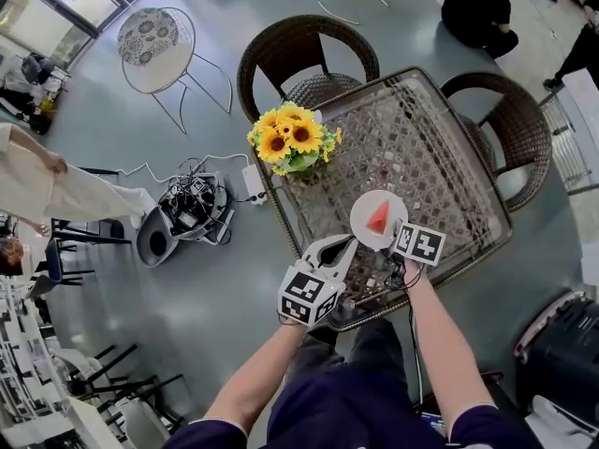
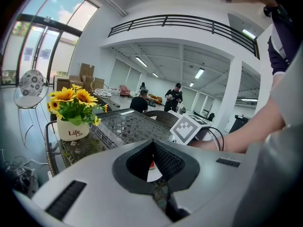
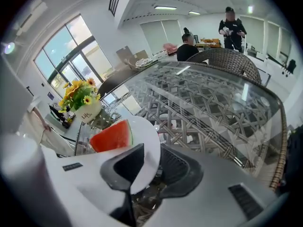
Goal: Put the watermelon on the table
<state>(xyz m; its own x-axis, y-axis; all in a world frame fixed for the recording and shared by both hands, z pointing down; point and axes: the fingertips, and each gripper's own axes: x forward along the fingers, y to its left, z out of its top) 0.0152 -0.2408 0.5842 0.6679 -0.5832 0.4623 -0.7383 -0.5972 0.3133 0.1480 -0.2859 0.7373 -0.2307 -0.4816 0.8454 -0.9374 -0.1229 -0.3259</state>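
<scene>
A red wedge of watermelon (image 1: pixel 378 218) (image 3: pixel 111 137) lies on a small white plate (image 1: pixel 364 233) (image 3: pixel 146 136) over the near side of the glass-topped wicker table (image 1: pixel 440 157). My right gripper (image 1: pixel 397 238) (image 3: pixel 150 162) is shut on the plate's near rim, which passes between its dark pads. I cannot tell whether the plate rests on the glass. My left gripper (image 1: pixel 339 247) (image 2: pixel 152 144) hovers just left of the plate at the table's near edge, shut with nothing in it. Between its pads a sliver of the plate (image 2: pixel 155 175) shows.
A pot of sunflowers (image 1: pixel 292 138) (image 2: pixel 71 110) (image 3: pixel 83 98) stands at the table's far left corner. Wicker chairs (image 1: pixel 309 54) (image 1: pixel 515 129) flank the table. A tangle of cables (image 1: pixel 192 204) lies on the floor at left. People stand at the left (image 1: pixel 37 185) and top right (image 1: pixel 477 7).
</scene>
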